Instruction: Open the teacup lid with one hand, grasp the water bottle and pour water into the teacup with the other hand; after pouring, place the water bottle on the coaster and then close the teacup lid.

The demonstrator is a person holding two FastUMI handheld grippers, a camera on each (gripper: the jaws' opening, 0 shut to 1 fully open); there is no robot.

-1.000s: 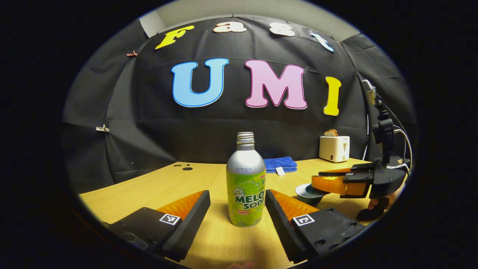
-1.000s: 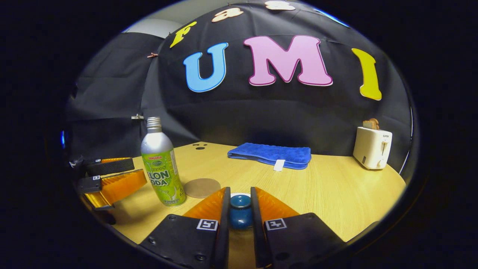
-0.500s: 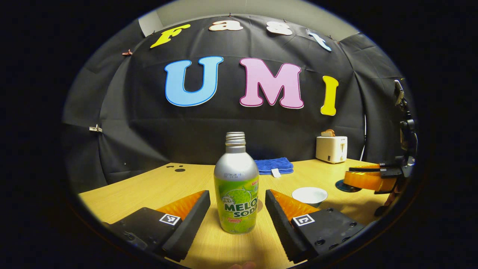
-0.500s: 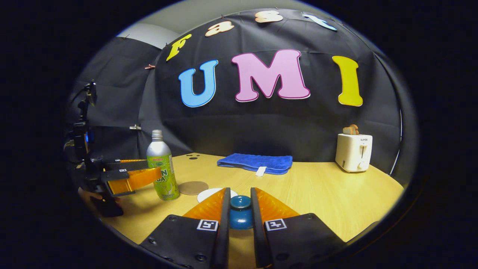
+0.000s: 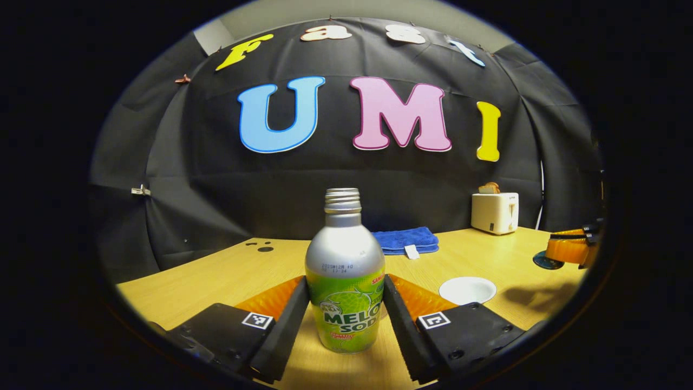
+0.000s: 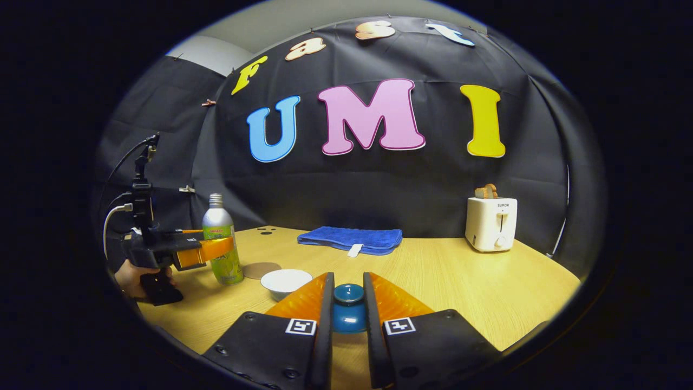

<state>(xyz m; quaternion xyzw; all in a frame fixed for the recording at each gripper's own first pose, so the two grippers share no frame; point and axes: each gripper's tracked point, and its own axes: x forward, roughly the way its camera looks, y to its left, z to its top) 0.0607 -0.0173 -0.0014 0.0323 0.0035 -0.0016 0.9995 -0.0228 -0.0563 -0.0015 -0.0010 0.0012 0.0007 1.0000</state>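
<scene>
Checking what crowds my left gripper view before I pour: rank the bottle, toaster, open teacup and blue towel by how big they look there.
1. Melon soda bottle, largest, though it sits nearest the camera.
2. Blue towel, toaster and open teacup look much alike in size; too close to rank.

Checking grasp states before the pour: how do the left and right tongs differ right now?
The left tongs flank the upright bottle; the right tongs pinch the blue lid. The left ones stand wide apart, the right nearly closed. Both have orange fingers.
</scene>
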